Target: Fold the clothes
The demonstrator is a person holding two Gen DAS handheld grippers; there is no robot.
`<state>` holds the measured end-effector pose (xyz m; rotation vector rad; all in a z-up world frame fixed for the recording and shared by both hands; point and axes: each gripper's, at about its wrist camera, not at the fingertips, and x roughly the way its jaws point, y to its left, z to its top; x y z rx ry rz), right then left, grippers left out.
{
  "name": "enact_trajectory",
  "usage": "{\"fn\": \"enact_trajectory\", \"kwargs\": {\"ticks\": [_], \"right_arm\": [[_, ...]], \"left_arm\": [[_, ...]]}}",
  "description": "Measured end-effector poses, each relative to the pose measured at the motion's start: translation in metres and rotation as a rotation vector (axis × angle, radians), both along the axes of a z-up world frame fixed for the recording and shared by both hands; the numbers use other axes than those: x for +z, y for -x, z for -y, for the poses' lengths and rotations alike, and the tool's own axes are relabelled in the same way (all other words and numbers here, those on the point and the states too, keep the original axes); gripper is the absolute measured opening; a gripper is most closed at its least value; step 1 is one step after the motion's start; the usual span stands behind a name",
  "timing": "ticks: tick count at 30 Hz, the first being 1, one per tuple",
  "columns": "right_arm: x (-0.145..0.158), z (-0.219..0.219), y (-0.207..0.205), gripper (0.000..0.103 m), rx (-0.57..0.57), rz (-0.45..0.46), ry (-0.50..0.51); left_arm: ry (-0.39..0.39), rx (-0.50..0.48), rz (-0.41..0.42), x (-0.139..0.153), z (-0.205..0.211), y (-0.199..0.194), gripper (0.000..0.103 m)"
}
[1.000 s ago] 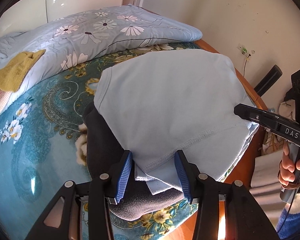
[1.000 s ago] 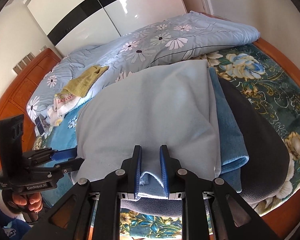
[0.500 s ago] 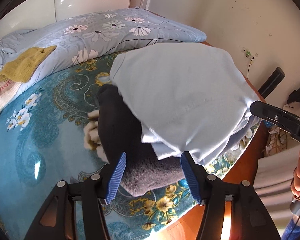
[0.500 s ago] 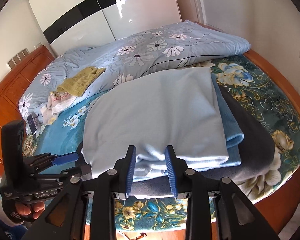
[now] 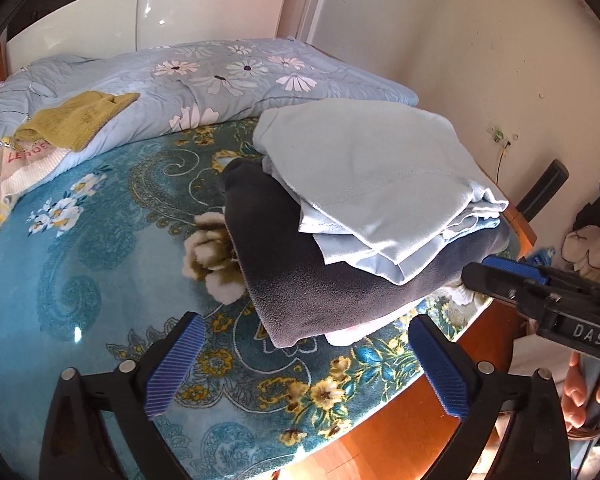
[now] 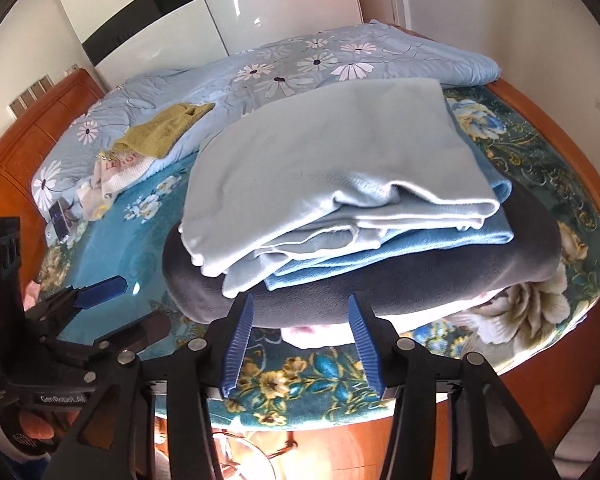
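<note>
**Both jaws let go; the folded stack sits close to the bed's edge**

The left gripper [image 5: 306, 364] has its jaws spread wide and still opening, with nothing between them but the patterned teal bedspread [image 5: 100, 280]. The right gripper [image 6: 302, 344] is also opening, its jaws partly apart and empty; the stack's dark bottom layer lies just beyond its tips, not pinched.

The pale blue garment [image 6: 332, 168] lies folded on top of the pile, ahead of and above the right jaws, and ahead and to the right of the left jaws. Under it sits a deeper blue garment [image 6: 420, 244], then a dark grey fleece [image 6: 420, 280], with a pale layer peeking out below that (too little shows to say what it is). The fold itself looks finished, so this reads as the release.

Risks from here, as a judgement:

- The top garment's near edges are loose and uneven, with flaps hanging toward the right jaws. An open jaw could catch a flap and drag the fold open.
- The pile sits close to the bed's wooden edge [image 6: 560, 128], near both grippers. A nudge toward the jaws could slide the upper layers off the fleece.
- The yellow garment [image 5: 80, 120] waits on the floral quilt [image 5: 220, 80], well beyond the left jaws; reaching over the stack for it could brush the top layer.
</note>
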<state>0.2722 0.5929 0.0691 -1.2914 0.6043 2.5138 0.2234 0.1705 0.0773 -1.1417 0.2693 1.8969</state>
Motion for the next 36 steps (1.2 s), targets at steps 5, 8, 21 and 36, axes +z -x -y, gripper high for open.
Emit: {"fn": "enact_trajectory", "kwargs": {"ticks": [5, 8, 21, 36], "right_arm": [[-0.005, 0.013, 0.001, 0.055, 0.005, 0.027, -0.032], [-0.008, 0.020, 0.000, 0.056, 0.008, 0.032, -0.041], [-0.011, 0.041, 0.000, 0.090, 0.017, 0.061, -0.080], [-0.018, 0.051, 0.000, 0.093, -0.008, 0.104, -0.075]], "left_arm": [[-0.011, 0.011, -0.014, 0.001, 0.015, -0.004, 0.103], [-0.009, 0.008, -0.022, 0.001, 0.021, -0.009, 0.103], [0.014, 0.020, -0.056, 0.009, 0.040, -0.026, 0.103], [0.035, 0.035, -0.095, 0.013, 0.047, -0.031, 0.103]]}}
